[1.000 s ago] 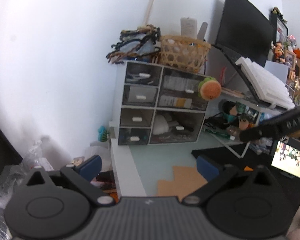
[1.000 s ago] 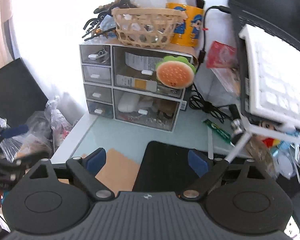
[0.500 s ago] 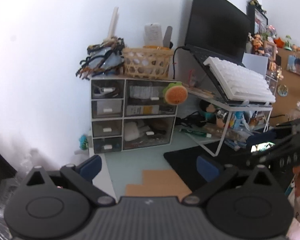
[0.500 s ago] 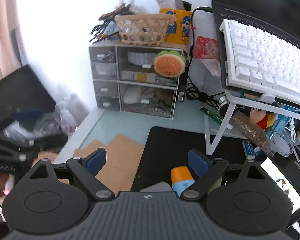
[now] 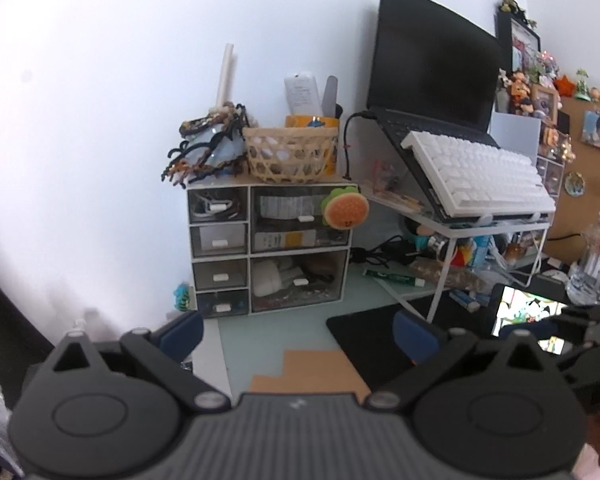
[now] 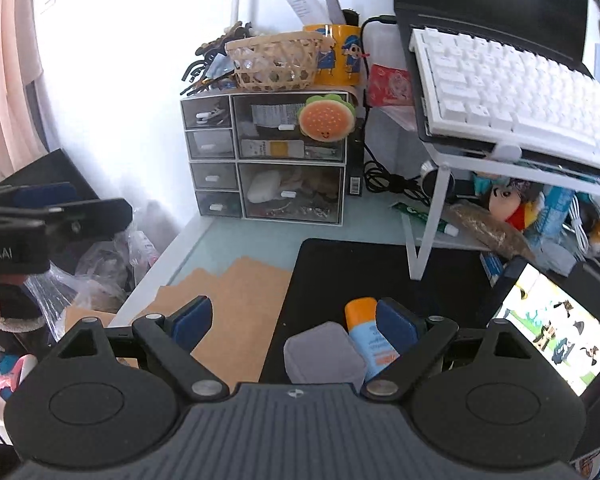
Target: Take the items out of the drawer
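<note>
Writing: the left gripper, seen from the right wrist view, bears letters that read "obot.AI"; other labels are too small to read.
Drawer unit: stands at the back of the desk, every drawer shut, a burger toy stuck on its front.
Right view only: an orange-capped tube and a grey pouch lie on the black mat, between the fingers.
Left view only: a water bottle at far right.
Left gripper: fingers wide apart, holding nothing.
Right gripper: fingers wide apart, gripping nothing; whether the right pad touches the tube beside it, I cannot tell.
</note>
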### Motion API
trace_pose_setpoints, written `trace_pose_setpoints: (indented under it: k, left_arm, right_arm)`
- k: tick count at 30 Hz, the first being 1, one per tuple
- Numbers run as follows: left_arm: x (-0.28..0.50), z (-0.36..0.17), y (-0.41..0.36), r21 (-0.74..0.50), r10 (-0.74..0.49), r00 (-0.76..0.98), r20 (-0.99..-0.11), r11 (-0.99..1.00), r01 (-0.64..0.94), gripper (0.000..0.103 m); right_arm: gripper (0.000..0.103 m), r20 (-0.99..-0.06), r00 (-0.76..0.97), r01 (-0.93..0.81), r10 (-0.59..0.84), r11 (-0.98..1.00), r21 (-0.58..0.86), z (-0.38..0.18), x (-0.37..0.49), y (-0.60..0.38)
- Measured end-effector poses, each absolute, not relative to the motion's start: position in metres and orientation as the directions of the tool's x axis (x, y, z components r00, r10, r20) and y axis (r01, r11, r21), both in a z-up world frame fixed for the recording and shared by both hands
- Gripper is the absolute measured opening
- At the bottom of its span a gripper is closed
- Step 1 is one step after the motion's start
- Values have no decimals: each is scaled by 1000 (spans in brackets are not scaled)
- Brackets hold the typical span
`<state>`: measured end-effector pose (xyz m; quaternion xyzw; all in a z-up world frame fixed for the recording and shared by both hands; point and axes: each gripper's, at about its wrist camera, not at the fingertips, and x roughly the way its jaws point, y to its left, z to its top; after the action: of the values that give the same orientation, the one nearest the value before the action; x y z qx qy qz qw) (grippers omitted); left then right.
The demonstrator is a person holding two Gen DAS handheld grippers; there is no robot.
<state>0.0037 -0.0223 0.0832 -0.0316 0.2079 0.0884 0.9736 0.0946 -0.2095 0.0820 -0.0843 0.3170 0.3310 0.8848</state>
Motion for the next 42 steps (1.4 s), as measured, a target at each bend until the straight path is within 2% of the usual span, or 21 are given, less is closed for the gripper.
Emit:
trace_pose_setpoints:
  k: [19, 28, 34, 38, 42]
  left_arm:
    - [0, 72, -42, -9, 200, 833, -516, 971, -239, 103]
    - [0, 59, -63, 51, 224, 805, -549, 971, -235, 103]
    - [3, 49, -61, 8, 234, 780, -581, 959, -282, 103]
    - [2, 43, -67, 26, 246, 788, -564, 959, -281, 103]
    - [1, 39, -65, -19, 239, 780, -578, 952, -306, 103]
  right_arm:
    - [92, -591, 604, -593, 535, 797, 115, 71, 61, -231]
    - [92, -580, 611, -579, 539, 804, 138, 67, 48, -236]
    - [92, -582, 620, -548, 526, 821, 158, 64, 47, -243]
    - [92, -592, 620, -538, 515, 828, 157, 59, 45, -244]
    - [92, -593, 619, -537, 515, 829, 159, 55, 41, -243]
